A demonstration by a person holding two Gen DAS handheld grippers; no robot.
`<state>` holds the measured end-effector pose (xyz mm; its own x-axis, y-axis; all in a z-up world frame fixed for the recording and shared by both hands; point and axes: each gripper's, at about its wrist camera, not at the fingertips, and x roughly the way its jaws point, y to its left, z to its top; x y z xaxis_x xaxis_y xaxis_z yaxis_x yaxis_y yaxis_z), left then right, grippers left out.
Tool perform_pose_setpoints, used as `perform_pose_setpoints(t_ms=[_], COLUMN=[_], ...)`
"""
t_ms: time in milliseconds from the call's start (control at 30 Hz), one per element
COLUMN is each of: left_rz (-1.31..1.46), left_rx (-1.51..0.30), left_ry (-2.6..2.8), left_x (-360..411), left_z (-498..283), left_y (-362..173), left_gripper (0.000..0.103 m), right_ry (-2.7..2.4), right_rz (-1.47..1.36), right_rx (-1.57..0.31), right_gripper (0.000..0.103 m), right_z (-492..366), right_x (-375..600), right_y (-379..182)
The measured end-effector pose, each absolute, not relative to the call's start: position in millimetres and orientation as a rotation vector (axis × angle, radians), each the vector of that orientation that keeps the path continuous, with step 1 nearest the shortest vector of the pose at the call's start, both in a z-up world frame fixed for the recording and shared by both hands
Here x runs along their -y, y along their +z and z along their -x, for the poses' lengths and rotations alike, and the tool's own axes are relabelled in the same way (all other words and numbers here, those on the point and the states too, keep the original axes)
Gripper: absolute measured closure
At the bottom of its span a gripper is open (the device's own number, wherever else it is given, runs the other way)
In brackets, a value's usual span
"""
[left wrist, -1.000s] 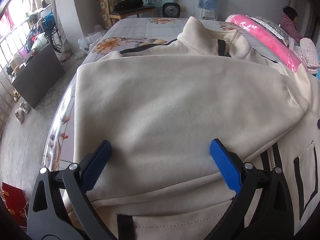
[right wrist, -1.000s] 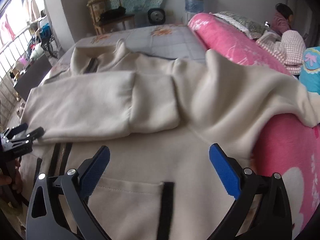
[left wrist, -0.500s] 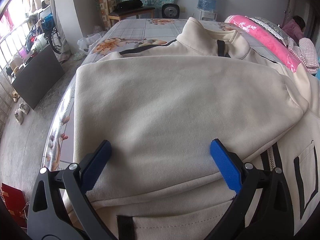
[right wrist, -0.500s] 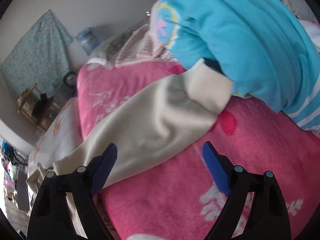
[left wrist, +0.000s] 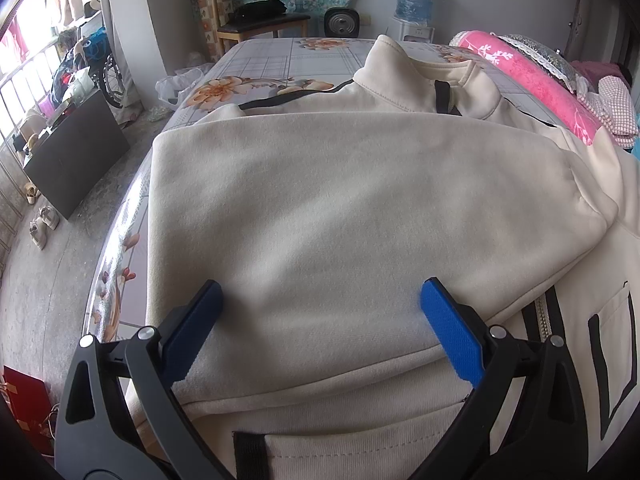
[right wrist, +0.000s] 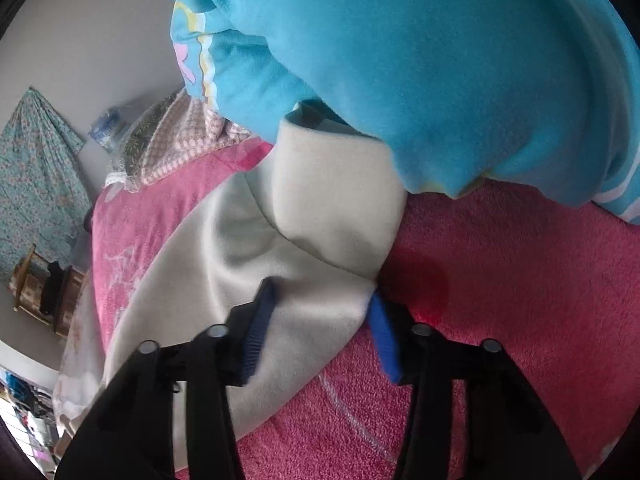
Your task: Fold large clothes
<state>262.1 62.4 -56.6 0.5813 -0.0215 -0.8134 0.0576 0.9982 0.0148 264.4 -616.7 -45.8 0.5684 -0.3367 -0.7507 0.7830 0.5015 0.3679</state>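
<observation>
A cream zip jacket (left wrist: 340, 208) with black trim lies spread on the bed, one sleeve folded across its front. My left gripper (left wrist: 320, 284) hovers open over that folded sleeve, near the hem, with nothing pinched. In the right wrist view the jacket's other sleeve (right wrist: 248, 240) stretches over a pink blanket (right wrist: 500, 280), its cuff (right wrist: 340, 200) tucked under a blue garment (right wrist: 420, 60). My right gripper (right wrist: 320, 292) is down on this sleeve just below the cuff. Its jaws are closing with the cloth between the blue pads (right wrist: 382, 332), which have not clamped it.
The flowered bed sheet (left wrist: 280, 64) ends at the left, with bare floor (left wrist: 48, 280), shoes and a dark board beyond. A chair (left wrist: 256, 12), a fan and a water bottle stand at the far wall. A pink bolster (left wrist: 532, 76) and checked cloth lie at the right.
My right gripper swung from the jacket's front over to the sleeve on the pink blanket, rolled, came down close to the cuff and narrowed its jaws. The left gripper stayed put.
</observation>
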Motion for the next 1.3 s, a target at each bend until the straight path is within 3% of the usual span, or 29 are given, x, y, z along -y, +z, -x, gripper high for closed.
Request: perform_pose_setpoints(t_ms=[67, 133, 867, 1300], left_rz=[-0.041, -0.041, -0.039, -0.038], left_rx=[-0.949, -0.949, -0.947, -0.946], left_ry=[-0.046, -0.046, -0.048, -0.05], left_x=[-62.5, -62.5, -62.9, -62.9], left_z=[-262.2, -262.1, -262.1, -262.3], left_y=[-56.6, -56.6, -56.5, -56.6], left_gripper=[0.007, 0.007, 0.007, 0.007], right_ry=[-0.72, -0.702, -0.362, -0.069], right_rz=[-0.784, -0.782, -0.479, -0.349], right_rx=[-0.647, -0.629, -0.399, -0.423], right_gripper=[0.092, 0.095, 0.097, 0.097], right_z=[-260.7, -254.6, -274.1, -311.3], right_x=[617.3, 617.7, 489.0, 359.3], right_y=[-43.3, -38.5, 145.0, 176.1])
